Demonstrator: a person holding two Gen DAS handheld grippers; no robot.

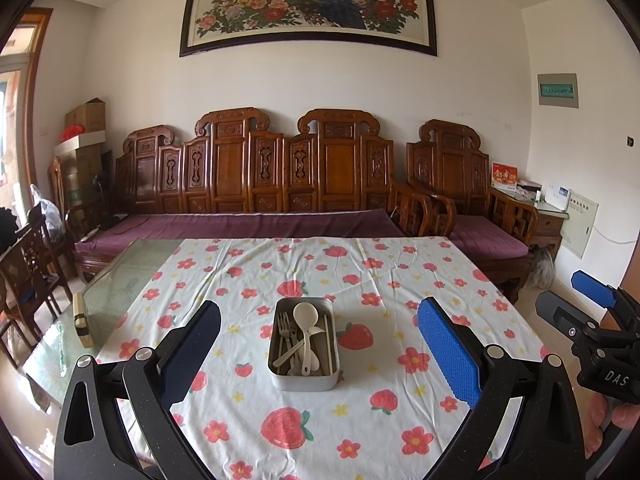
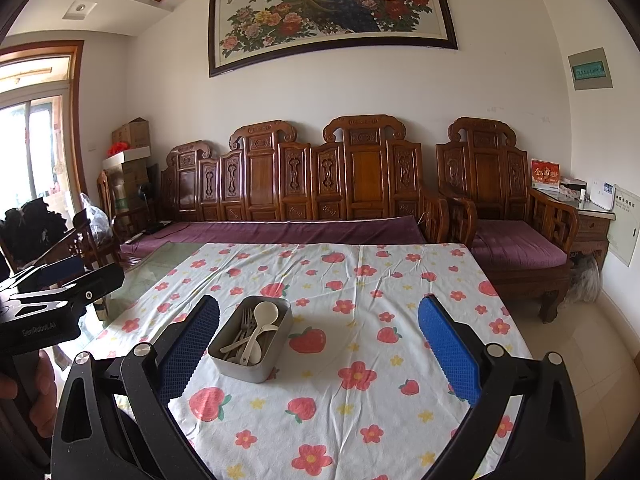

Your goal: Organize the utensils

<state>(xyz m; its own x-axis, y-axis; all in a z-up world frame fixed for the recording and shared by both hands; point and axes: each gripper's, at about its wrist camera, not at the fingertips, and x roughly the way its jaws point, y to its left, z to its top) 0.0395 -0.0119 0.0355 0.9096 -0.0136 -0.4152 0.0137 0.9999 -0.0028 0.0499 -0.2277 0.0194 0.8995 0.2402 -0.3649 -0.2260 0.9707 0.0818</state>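
A grey rectangular tray sits in the middle of the flowered tablecloth. It holds metal forks, cream spoons and cream chopsticks in a loose heap. My left gripper is open and empty, above the table with the tray between its fingers in view. My right gripper is open and empty, to the right of the tray. The spoons and forks also show in the right wrist view. Each gripper shows at the edge of the other's view.
The tablecloth covers most of a glass-topped table. A small wooden block lies on the bare glass at the left. A carved wooden sofa stands behind the table.
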